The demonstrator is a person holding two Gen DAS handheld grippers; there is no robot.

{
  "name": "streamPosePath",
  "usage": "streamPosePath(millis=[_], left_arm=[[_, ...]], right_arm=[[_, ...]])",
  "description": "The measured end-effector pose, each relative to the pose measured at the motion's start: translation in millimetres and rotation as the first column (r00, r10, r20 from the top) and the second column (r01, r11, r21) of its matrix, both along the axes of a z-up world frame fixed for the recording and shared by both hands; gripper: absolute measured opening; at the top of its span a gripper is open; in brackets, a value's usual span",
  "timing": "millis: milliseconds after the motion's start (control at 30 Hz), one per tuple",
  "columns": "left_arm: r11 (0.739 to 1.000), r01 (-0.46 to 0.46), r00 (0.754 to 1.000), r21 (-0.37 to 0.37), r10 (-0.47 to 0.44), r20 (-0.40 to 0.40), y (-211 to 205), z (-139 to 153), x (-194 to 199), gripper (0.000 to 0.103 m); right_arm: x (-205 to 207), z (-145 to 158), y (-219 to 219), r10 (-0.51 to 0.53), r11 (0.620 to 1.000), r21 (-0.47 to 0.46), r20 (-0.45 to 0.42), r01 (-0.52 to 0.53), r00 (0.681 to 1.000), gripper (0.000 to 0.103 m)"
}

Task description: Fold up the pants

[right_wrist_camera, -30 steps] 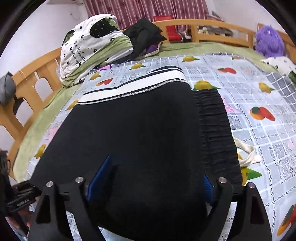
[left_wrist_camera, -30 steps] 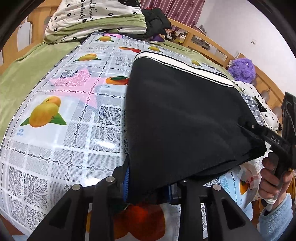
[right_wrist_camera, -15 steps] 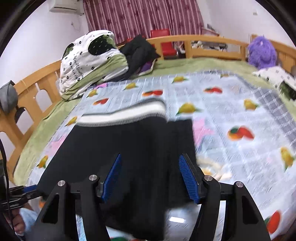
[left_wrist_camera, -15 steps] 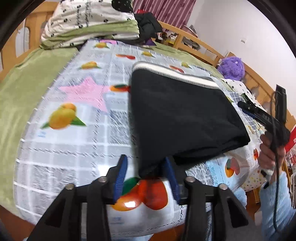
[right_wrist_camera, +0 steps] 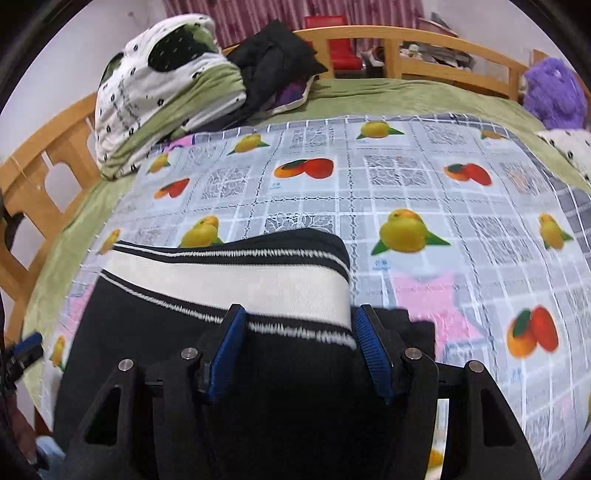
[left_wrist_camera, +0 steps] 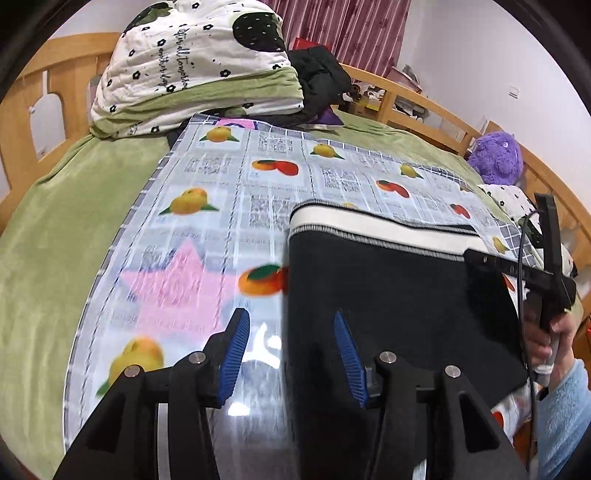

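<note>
Both fingers are hanging parted and empty over the folded black pants (left_wrist_camera: 391, 302), left gripper (left_wrist_camera: 291, 354) opening, right gripper (right_wrist_camera: 299, 347) closing, so I'm judging the fold laid and next needing an edge regrasped.

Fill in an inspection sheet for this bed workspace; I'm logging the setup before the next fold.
Surface: fruit-print plastic sheet spread over a green blanket on the bed.
Job's things: black pants lying folded on the sheet, white striped band at the far edge.
Clutter: folded quilt, dark clothes, purple plush toy.
Grippers: left gripper opening, over the pants' left edge, pads not pressing; right gripper open above the pants.
Cables: black cable hanging by the right gripper's handle.
Surroundings: wooden bed rail, red striped curtain.
</note>
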State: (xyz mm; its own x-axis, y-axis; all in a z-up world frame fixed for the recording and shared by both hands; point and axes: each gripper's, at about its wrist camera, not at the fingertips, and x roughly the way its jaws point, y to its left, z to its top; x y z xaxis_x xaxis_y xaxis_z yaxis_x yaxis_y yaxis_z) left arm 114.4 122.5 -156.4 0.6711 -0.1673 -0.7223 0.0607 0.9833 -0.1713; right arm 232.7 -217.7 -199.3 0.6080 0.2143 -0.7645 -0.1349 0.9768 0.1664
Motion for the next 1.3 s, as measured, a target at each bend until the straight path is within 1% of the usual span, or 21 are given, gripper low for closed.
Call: streamPosePath(millis=[67,133,167,200,233,267,300,367,400,500,567,633,733,800,867,900,967,1000,1100,1200,1300], left_arm=[[1.000,-0.003,1.000,0.002,0.003,-0.002,-3.3,-3.6,6.9,0.046],[1.000,-0.005,1.000,-0.015,0.005,-0.023,-5.1,-9.1,10.9,0.046],[1.000,-0.003,1.000,-0.020,0.003,-0.031,-5.8,-10.4,10.8,0.046],[1.000,-0.003,0.999,-0.013,0.002,-0.034,-6.3,-11.5,10.4,0.046],[1.000,-0.008,0.999,0.003,0.008,-0.031,-6.8,-11.5,8.5,0.046],[1.000,-0.011,1.000,0.008,0.011,-0.026,-6.7,-10.8,7.2,0.046],[1.000,-0.012,1.000,0.010,0.012,-0.020,-6.5,-9.3,5.0,0.046],[1.000,-0.013,1.000,-0.013,0.013,-0.011,-6.5,-4.6,1.6,0.046],[0.999,-0.007,1.000,-0.041,0.007,-0.007,-7.0,-1.3,-0.4,0.046],[0.995,0.019,1.000,-0.095,-0.018,0.007,-12.7,6.9,-5.3,0.046],[0.995,0.028,1.000,-0.097,-0.027,0.013,-16.4,9.9,-7.7,0.046],[0.994,0.040,0.999,-0.097,-0.038,0.023,-20.8,12.3,-11.1,0.046],[0.994,0.051,0.999,-0.101,-0.050,0.010,-24.9,10.7,-12.1,0.046],[0.993,0.059,0.998,-0.105,-0.059,0.006,-26.1,9.5,-12.2,0.046],[0.992,0.077,0.997,-0.097,-0.077,0.001,-29.9,6.8,-12.6,0.046],[0.992,0.081,0.997,-0.094,-0.082,-0.003,-31.4,5.4,-12.6,0.046],[0.991,0.099,0.995,-0.092,-0.101,-0.021,-34.5,0.7,-13.9,0.046],[0.990,0.109,0.993,-0.093,-0.113,-0.031,-36.0,-1.5,-15.2,0.046],[0.987,0.139,0.989,-0.082,-0.143,-0.046,-43.0,-6.1,-22.0,0.046],[0.987,0.157,0.986,-0.038,-0.159,-0.051,-52.5,-8.0,-28.3,0.046],[0.985,0.173,0.984,-0.004,-0.173,-0.049,-60.0,-7.1,-38.9,0.046]], right_arm=[[2.9,-3.5,7.0,0.025,0.999,-0.040,-0.007,-0.025,1.000,0.060],[-0.1,-5.3,13.0,0.036,0.996,-0.086,0.010,-0.035,0.999,0.048],[-3.7,-5.9,13.2,0.045,0.995,-0.086,0.023,-0.043,0.999,0.038],[-7.5,-4.7,9.8,0.044,0.997,-0.071,0.035,-0.041,0.998,0.030],[-10.2,-3.1,5.5,0.041,0.998,-0.044,0.042,-0.040,0.998,0.026],[-13.7,-0.2,-2.1,0.032,0.999,0.005,0.045,-0.032,0.998,0.021],[-17.3,3.5,-7.7,0.022,0.999,0.040,0.045,-0.024,0.999,0.018],[-28.6,13.7,-16.9,0.004,0.996,0.092,0.062,-0.009,0.998,0.017],[-35.8,19.2,-20.0,-0.003,0.995,0.103,0.074,-0.005,0.997,0.017],[-58.8,30.9,-27.4,-0.018,0.995,0.104,0.097,0.008,0.995,0.016],[-69.3,35.9,-33.8,-0.020,0.995,0.098,0.119,0.008,0.993,0.016],[-69.3,36.1,-42.1,-0.031,0.996,0.083,0.118,0.022,0.993,0.016],[-57.7,32.1,-57.7,-0.072,0.993,0.104,0.084,0.063,0.994,0.016],[-50.4,29.0,-64.5,-0.087,0.991,0.105,0.093,0.077,0.992,0.016],[-35.8,14.0,-65.4,-0.102,0.993,0.061,0.067,0.098,0.992,0.017],[-29.4,7.1,-65.6,-0.103,0.994,0.050,0.046,0.101,0.994,0.023],[-25.1,2.1,-66.9,-0.113,0.993,0.048,0.037,0.112,0.993,0.031],[-27.2,4.4,-66.5,-0.121,0.992,0.036,0.038,0.119,0.992,0.032],[-41.3,12.2,-61.6,-0.131,0.991,-0.013,0.050,0.131,0.990,0.032],[-64.7,16.4,-56.7,-0.140,0.988,-0.061,0.062,0.144,0.988,0.032],[-85.9,17.0,-61.3,-0.147,0.988,-0.045,0.066,0.150,0.987,0.032]])
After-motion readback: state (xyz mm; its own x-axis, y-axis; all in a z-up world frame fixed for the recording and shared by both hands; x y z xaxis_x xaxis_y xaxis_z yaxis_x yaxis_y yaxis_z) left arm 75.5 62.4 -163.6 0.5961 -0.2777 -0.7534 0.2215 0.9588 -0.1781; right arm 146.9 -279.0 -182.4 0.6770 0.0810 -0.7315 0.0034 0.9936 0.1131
